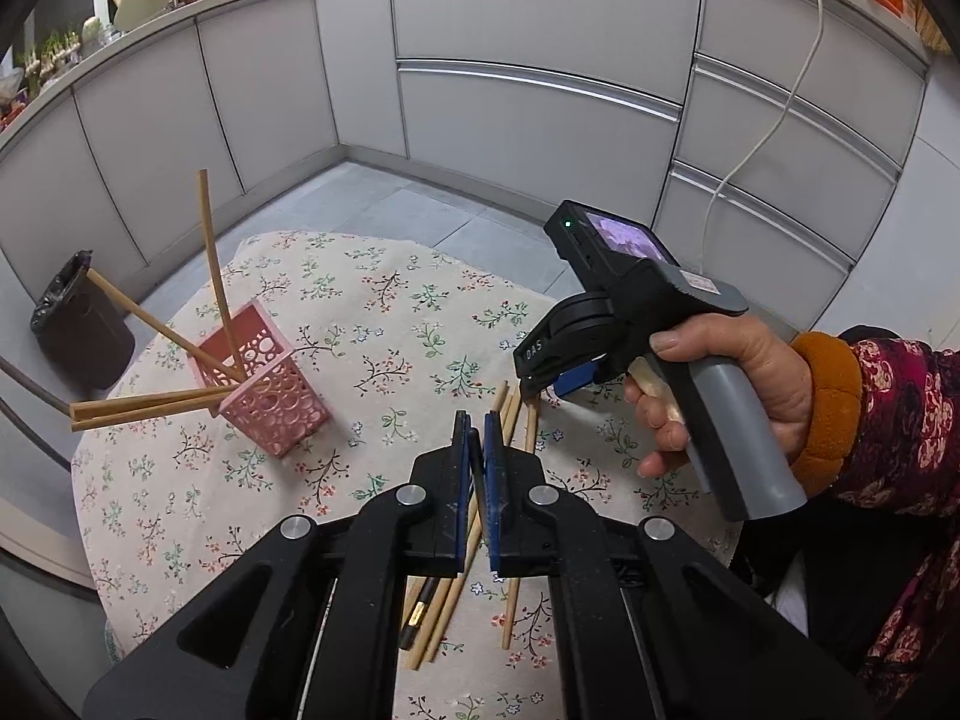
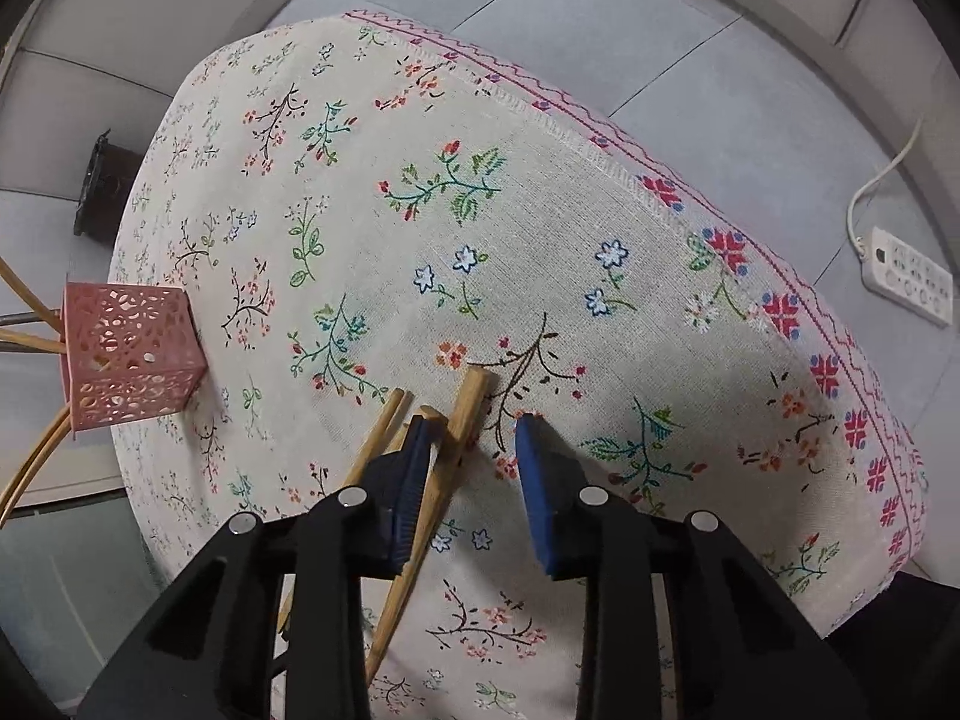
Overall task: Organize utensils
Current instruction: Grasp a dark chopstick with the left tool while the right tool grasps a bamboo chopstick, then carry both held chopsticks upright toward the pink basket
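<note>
The loose chopsticks [image 1: 465, 546] lay in a rough bundle on the floral tablecloth [image 1: 360, 324] covering the surface, near its front edge. Their long axes ran roughly parallel, from the near edge away toward the middle of the cloth, with the far tips fanned slightly apart. Among them a dark utensil with a gold band [image 1: 418, 612] lay along the same line.

The left gripper [image 1: 475, 450] sat directly over this bundle with its fingers drawn almost together on a thin dark rod that ran along the same axis. It seemed to be pinching that rod, probably the dark utensil, though the contact was hard to confirm.

The right gripper [image 2: 474, 450] hovered low at the far tips, its fingers spread wide. One bamboo chopstick [image 2: 450, 462] lay between them, just beside the left blue pad [image 2: 414, 480], not clamped. That spread likely suited straddling a stick across its axis before closing.

Further left on the cloth stood the pink perforated holder [image 1: 264, 387], upright and well apart from the bundle. It held four chopsticks [image 1: 213, 276], which leaned outward at different angles, probably because the holder was shallow and wide. Beyond the surface a dark bin [image 1: 81, 324] stood on the floor, and a white power strip [image 2: 909, 276] lay on the tiles at the right.
</note>
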